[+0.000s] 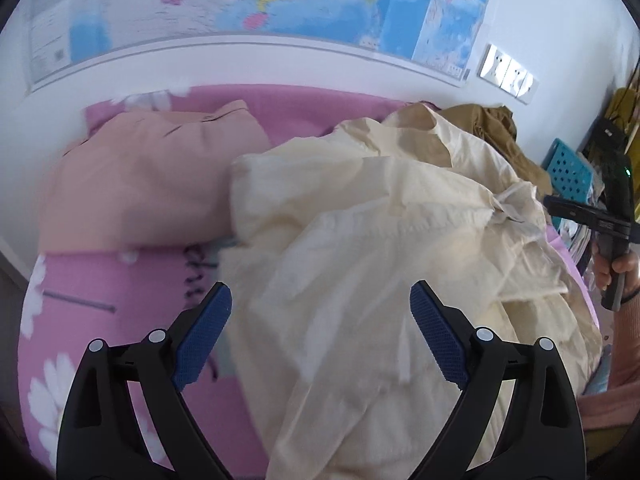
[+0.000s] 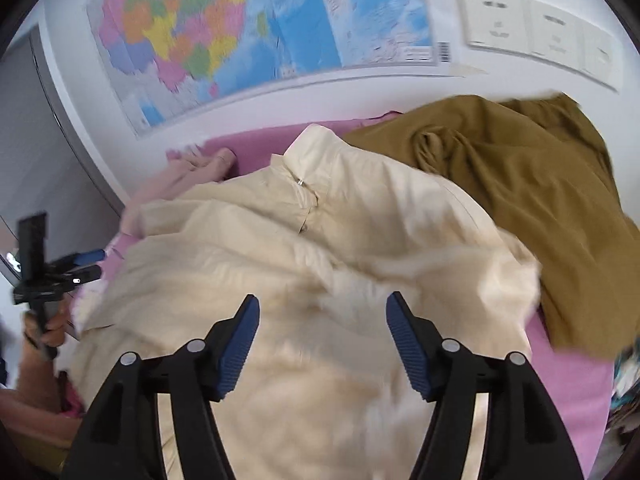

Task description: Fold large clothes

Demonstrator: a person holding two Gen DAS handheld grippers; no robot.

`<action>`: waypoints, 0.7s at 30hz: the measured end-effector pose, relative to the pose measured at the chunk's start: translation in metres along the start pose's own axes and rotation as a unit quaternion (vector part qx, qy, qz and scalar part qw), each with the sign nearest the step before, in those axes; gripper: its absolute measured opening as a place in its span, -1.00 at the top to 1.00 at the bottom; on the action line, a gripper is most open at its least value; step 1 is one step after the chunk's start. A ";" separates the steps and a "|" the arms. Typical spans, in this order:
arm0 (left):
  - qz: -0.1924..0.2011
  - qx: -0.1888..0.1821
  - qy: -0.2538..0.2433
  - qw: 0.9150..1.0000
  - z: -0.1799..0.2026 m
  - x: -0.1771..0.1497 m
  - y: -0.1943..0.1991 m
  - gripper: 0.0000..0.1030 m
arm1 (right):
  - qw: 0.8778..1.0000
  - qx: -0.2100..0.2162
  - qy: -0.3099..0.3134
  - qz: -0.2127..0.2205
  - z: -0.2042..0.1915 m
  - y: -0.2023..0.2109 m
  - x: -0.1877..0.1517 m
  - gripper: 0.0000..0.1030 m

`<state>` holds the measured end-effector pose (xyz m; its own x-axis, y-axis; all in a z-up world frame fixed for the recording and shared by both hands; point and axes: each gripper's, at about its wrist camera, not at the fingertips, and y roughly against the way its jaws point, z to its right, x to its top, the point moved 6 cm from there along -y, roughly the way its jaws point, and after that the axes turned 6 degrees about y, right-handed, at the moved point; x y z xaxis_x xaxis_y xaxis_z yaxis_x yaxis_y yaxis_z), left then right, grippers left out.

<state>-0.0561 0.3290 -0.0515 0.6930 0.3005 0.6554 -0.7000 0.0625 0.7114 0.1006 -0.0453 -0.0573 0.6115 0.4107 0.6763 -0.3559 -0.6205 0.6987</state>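
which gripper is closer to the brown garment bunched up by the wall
Right. The right gripper hangs open over the cream shirt, with the brown garment just beyond and beside it. The left gripper is open over the shirt's far side, nearer the peach garment.

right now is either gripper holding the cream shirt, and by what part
Neither. The left gripper and right gripper both stand open above the cream shirt, nothing between their pads.
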 end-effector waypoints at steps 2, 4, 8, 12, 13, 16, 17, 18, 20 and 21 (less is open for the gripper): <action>0.001 -0.002 0.006 1.000 -0.007 -0.011 0.010 -0.77 | 1.000 0.003 -0.023 0.004 0.005 0.022 -0.020 -0.33; -0.002 -0.011 0.012 1.000 -0.012 -0.023 0.017 -0.77 | 0.999 -0.003 -0.039 0.007 0.010 0.037 -0.041 -0.34; -0.008 0.005 0.021 1.000 -0.019 -0.046 0.021 -0.77 | 0.997 -0.010 -0.081 0.013 0.022 0.062 -0.087 -0.36; -0.013 0.012 0.026 1.000 -0.019 -0.068 0.023 -0.77 | 0.994 -0.009 -0.105 0.029 0.021 0.082 -0.116 -0.36; -0.012 0.015 0.026 0.999 -0.016 -0.072 0.024 -0.77 | 0.994 -0.003 -0.108 0.033 0.018 0.085 -0.120 -0.36; -0.006 0.020 0.022 1.000 -0.008 -0.080 0.027 -0.77 | 0.994 0.003 -0.102 0.042 0.009 0.089 -0.124 -0.36; -0.004 0.022 0.019 1.000 -0.005 -0.083 0.028 -0.77 | 0.994 0.006 -0.099 0.044 0.005 0.088 -0.124 -0.36; -0.002 0.024 0.017 1.000 -0.002 -0.084 0.029 -0.77 | 0.994 0.009 -0.098 0.045 0.002 0.087 -0.125 -0.36; 0.000 0.028 0.014 0.999 0.005 -0.087 0.031 -0.77 | 0.994 0.015 -0.097 0.046 -0.002 0.083 -0.125 -0.36; 0.003 0.029 0.009 1.000 0.010 -0.089 0.033 -0.77 | 0.994 0.020 -0.096 0.045 -0.005 0.080 -0.126 -0.36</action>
<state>-0.1394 0.2952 -0.0840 0.6855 0.3180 0.6550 -0.6921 0.0053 0.7218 -0.0089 -0.1433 -0.0855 0.7029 0.2194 0.6766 -0.3897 -0.6769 0.6244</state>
